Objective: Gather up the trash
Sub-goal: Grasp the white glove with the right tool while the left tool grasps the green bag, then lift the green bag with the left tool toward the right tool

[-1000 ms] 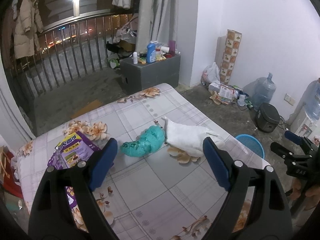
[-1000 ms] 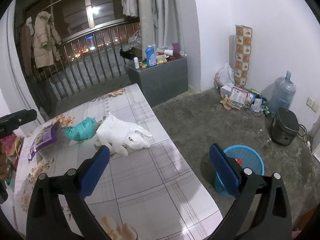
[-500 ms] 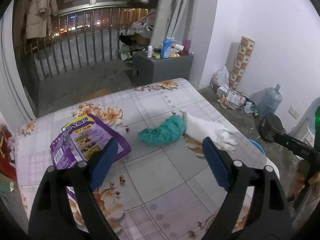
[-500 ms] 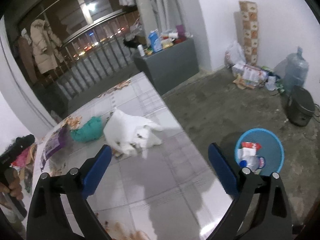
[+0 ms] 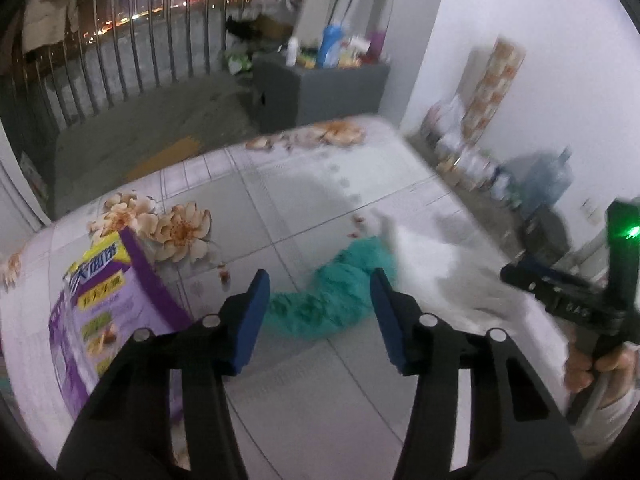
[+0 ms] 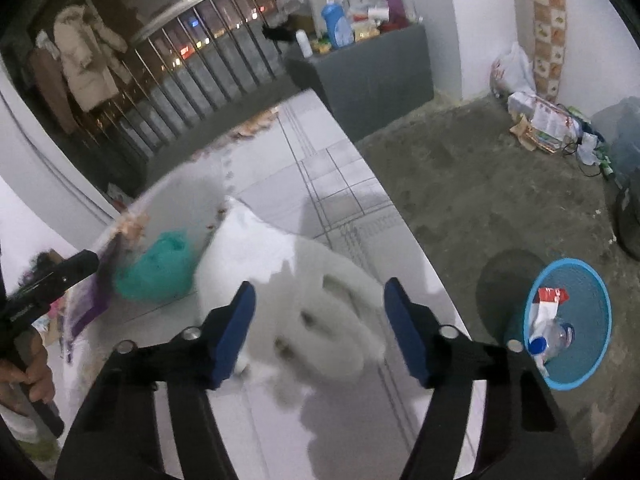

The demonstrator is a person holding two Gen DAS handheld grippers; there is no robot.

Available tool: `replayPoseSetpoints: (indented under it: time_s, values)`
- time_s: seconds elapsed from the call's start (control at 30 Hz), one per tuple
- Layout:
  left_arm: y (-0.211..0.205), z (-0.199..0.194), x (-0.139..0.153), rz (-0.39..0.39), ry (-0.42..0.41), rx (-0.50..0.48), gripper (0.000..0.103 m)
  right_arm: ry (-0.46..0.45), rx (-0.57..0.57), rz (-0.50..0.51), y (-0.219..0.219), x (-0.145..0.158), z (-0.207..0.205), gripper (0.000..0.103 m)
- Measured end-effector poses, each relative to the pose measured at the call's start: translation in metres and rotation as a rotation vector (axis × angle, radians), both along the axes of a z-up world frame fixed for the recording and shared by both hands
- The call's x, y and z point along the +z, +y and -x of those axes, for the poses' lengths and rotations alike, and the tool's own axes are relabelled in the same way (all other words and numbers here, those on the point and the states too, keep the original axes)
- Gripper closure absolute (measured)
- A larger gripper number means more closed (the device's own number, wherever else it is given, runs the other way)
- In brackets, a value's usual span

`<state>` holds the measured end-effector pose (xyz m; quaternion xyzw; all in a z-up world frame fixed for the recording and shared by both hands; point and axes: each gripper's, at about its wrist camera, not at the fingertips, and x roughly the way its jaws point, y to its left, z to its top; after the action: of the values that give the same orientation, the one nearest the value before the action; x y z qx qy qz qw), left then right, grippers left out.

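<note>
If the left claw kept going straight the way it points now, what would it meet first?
Most likely the teal bag, which lies crumpled on the table straight ahead between the left claw fingers. The claw has just been closing, with nothing pinched yet. Blur leaves the depth uncertain.

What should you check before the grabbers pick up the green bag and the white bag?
1. Left gripper lined up with the green bag: ok, the bag lies between its fingers.
2. Left jaws, which have just been closing, not yet pressing the bag: ok.
3. Right gripper over the white bag: ok, jaws also just closing, not gripping yet.
4. Blue basket has room: ok, a few items at the bottom.
5. Purple packet clear of the left fingers: ok, beside them.
6. Bags tangled together: cannot tell, blurred.
</note>
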<state>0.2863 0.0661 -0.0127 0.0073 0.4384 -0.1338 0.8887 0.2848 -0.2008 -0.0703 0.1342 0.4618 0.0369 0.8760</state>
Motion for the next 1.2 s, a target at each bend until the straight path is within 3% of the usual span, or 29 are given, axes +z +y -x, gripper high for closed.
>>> replayPoseSetpoints:
  time_s: [0.1,0.17,0.23,0.37,0.47,0.73,1.03,1.2]
  values:
    - [-0.014,-0.025,-0.024,-0.079,0.067,0.001,0.055,0.052,0.043,0.053,0.009,-0.021,-0.025,0.051]
    - [-0.018,-0.030,-0.028,-0.075,0.060,0.007,0.055,0.030,0.084,0.159,0.021,-0.024,-0.029,0.054]
    - [-0.022,-0.030,-0.028,-0.074,0.076,0.007,0.056,0.036,0.100,0.215,0.025,-0.023,-0.027,0.064]
    - [-0.026,-0.017,-0.029,-0.051,0.109,-0.012,0.057,0.068,0.131,0.204,0.027,-0.023,-0.014,0.087]
    - [-0.025,-0.005,-0.032,0.018,0.171,-0.039,0.059,0.075,0.149,0.207,0.029,-0.024,0.002,0.094]
    - [-0.036,0.037,-0.050,0.066,0.232,-0.085,0.076,0.112,0.154,0.055,0.016,-0.023,0.052,0.097]
    - [-0.037,0.061,-0.053,0.119,0.233,-0.115,0.080,0.146,0.125,-0.077,0.010,-0.027,0.100,0.097]
    - [-0.038,0.077,-0.054,0.100,0.221,-0.143,0.082,0.159,0.119,-0.123,0.010,-0.030,0.118,0.097]
